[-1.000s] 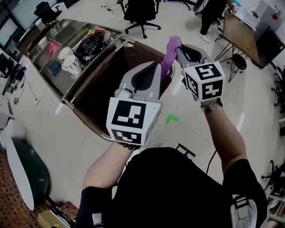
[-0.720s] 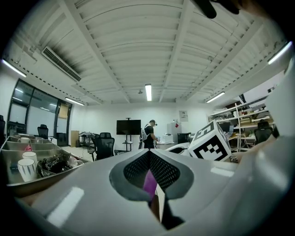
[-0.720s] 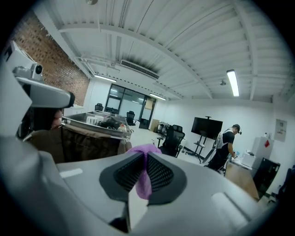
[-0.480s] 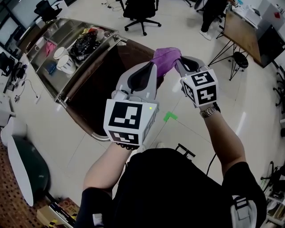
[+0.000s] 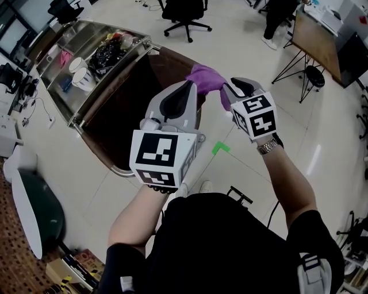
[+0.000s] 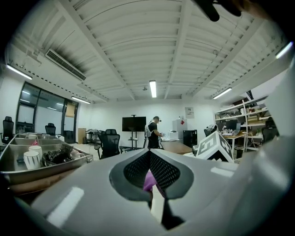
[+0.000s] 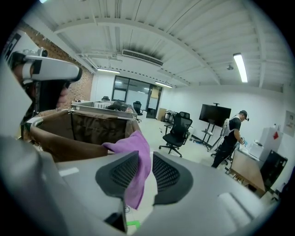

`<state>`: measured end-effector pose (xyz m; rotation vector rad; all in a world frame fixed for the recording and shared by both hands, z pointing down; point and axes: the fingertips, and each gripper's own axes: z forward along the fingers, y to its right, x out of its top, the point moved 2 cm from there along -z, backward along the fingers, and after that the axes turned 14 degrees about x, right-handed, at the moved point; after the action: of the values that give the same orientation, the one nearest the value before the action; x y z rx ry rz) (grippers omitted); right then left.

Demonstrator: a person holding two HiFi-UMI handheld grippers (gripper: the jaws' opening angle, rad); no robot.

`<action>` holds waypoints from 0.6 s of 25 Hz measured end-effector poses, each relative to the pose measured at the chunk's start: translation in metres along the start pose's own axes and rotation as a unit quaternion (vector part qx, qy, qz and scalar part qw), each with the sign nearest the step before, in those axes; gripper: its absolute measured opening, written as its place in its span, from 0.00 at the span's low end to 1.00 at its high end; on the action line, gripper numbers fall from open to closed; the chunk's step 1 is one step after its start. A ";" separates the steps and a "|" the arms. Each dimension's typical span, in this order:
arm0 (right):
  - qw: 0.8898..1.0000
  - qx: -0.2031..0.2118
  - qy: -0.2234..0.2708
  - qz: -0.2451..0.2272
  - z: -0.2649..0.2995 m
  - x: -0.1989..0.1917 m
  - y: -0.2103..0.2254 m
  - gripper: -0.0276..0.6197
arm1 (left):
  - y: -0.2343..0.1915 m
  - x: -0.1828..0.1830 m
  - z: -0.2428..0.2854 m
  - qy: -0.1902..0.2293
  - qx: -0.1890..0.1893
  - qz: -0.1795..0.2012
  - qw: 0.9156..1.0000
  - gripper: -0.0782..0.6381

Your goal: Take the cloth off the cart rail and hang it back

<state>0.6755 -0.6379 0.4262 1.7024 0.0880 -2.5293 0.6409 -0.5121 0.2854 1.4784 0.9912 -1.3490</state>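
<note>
My left gripper (image 5: 190,86) sits at about 11 o'clock from me. It is clenched, with a sliver of purple showing between its pads, so I judge it is pinching an edge of the cloth (image 5: 205,77). The cloth is bunched at 12 o'clock between the two tool tips, at the near corner of the cart's brown bag (image 5: 129,103). I cannot tell whether it already rests on the cart rail (image 5: 150,47).

At 1 o'clock the right gripper (image 5: 228,90) has just been opening. The cloth hangs between its jaws against one pad, with a gap to the other, so that side is released.

The cloth looks light, soft and limp. It should fold over any edge and slide off if draped unevenly. I would hold it by an upper hem or corner, spread it wide and lay its middle across the rail.

At 10 o'clock the steel cart tray (image 5: 86,35) carries white cups (image 5: 79,68) and a dark crumpled bundle (image 5: 109,54). The floor (image 5: 86,172) is pale and glossy, with a green tape mark (image 5: 220,148) just past my feet. An office chair (image 5: 187,11) stands at 12 o'clock. A person (image 5: 276,17) and a wooden table (image 5: 313,40) stand at 1 to 2 o'clock, well apart from the cart.
</note>
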 end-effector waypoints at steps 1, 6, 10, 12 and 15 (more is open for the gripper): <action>1.000 0.002 0.001 0.000 -0.001 -0.001 0.000 0.19 | 0.001 -0.001 -0.001 0.000 0.002 0.000 1.000 0.11; 1.000 0.011 0.021 -0.004 -0.008 0.003 -0.008 0.19 | 0.005 -0.006 -0.008 0.000 0.011 0.005 1.000 0.11; 0.999 0.015 0.039 -0.006 -0.017 0.013 -0.023 0.19 | 0.002 -0.008 -0.018 -0.001 0.015 -0.001 1.000 0.11; 0.999 0.012 0.049 -0.007 -0.024 0.019 -0.033 0.18 | 0.002 -0.006 -0.028 0.002 0.013 -0.001 1.000 0.11; 0.997 0.003 0.074 -0.017 -0.037 0.035 -0.055 0.15 | -0.003 -0.002 -0.044 0.006 0.008 -0.003 1.000 0.11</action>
<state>0.6903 -0.5810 0.3800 1.9034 0.1222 -2.4265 0.6512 -0.4693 0.2880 1.4995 0.9950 -1.3557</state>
